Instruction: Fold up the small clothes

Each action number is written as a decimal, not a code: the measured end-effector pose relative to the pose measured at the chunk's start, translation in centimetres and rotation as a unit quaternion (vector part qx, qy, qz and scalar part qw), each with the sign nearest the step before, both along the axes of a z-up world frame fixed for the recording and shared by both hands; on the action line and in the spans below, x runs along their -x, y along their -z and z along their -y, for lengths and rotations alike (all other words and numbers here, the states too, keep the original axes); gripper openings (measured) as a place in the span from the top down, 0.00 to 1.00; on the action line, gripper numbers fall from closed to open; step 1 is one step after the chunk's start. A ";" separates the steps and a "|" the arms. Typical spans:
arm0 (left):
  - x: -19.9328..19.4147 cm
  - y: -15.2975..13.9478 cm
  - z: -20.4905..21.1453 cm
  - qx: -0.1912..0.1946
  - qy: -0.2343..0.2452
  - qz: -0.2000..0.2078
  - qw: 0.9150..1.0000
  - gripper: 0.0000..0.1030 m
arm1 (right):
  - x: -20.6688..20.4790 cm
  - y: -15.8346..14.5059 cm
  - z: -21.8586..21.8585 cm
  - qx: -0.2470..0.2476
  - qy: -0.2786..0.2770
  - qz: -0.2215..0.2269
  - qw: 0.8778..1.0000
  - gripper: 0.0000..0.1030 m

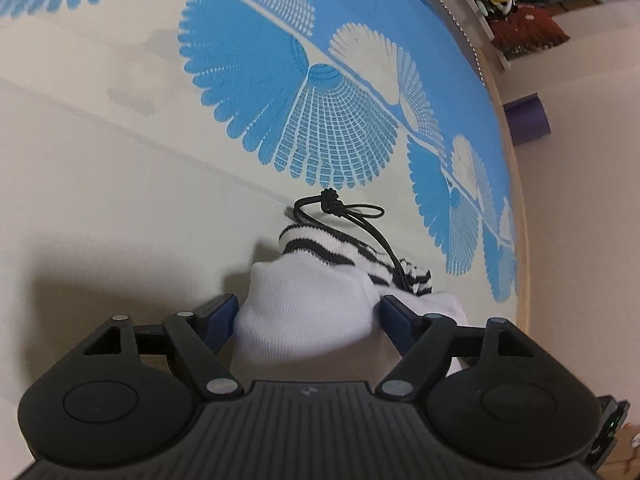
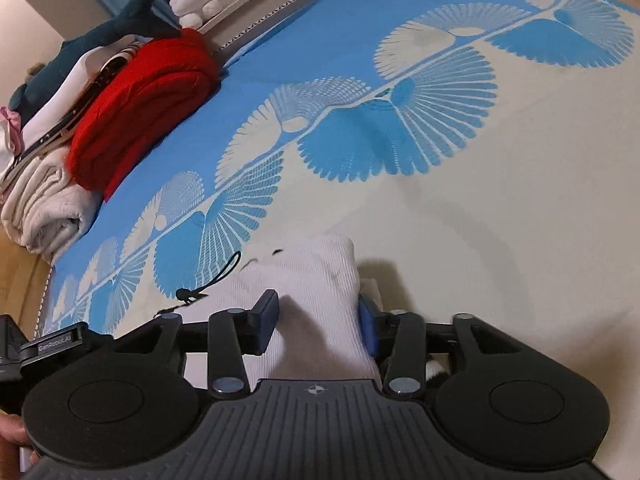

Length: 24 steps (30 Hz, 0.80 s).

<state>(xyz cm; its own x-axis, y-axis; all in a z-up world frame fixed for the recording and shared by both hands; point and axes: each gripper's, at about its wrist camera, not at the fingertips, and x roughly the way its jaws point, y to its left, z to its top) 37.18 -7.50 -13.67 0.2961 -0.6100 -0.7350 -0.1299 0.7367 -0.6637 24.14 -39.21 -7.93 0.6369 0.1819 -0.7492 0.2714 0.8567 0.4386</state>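
Left wrist view: left gripper [image 1: 308,312] tilted down, jaws astride white sock [image 1: 304,304].

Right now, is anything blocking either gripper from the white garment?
Nothing visible. The white garment already lies between the fingers of the left gripper and the right gripper. The black cord and striped piece lie beyond the fingertips, out of the way.
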 end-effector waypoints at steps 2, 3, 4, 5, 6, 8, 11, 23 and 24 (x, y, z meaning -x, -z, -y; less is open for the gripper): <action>-0.7 0.8 0.2 0.014 -0.004 -0.001 1.000 0.27 | -0.2 -0.3 0.0 0.005 0.005 0.018 1.000 0.96; -0.9 0.9 0.3 0.014 -0.004 0.004 1.000 0.41 | 0.0 -0.9 -0.1 0.015 0.010 0.039 0.999 0.96; -1.1 0.9 0.5 0.009 0.001 0.018 1.000 0.58 | 0.3 -1.7 -0.1 0.029 0.012 0.061 0.998 0.96; -1.2 0.8 0.6 0.007 0.007 0.031 0.999 0.62 | 0.4 -2.2 -0.2 0.048 0.014 0.081 0.995 0.97; -1.1 0.5 1.0 0.004 0.015 0.049 0.999 0.71 | 0.5 -2.5 -0.4 0.068 0.015 0.089 0.994 0.97; -0.8 -0.3 1.8 -0.022 0.032 0.080 0.996 0.71 | 0.0 -1.7 -0.8 0.112 0.013 0.060 0.992 0.97; -0.4 -1.5 1.9 -0.052 0.022 0.089 0.994 0.66 | -0.8 0.5 -1.6 0.151 -0.008 -0.004 0.988 0.95; 4.5 -10.2 2.0 -0.152 0.217 0.269 0.926 0.44 | 5.6 -5.5 -3.7 0.144 -0.165 0.081 0.972 0.84; 4.8 -10.0 2.2 -0.159 0.231 0.270 0.921 0.44 | 6.2 -4.8 -4.4 0.148 -0.208 0.057 0.965 0.84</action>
<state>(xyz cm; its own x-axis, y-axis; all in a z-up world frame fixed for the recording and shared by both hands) 32.34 -9.69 -3.68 0.4334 -0.5419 -0.7201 0.5325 0.7986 -0.2805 17.97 -34.83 -3.16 0.6369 0.2274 -0.7366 -0.1579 0.9737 0.1641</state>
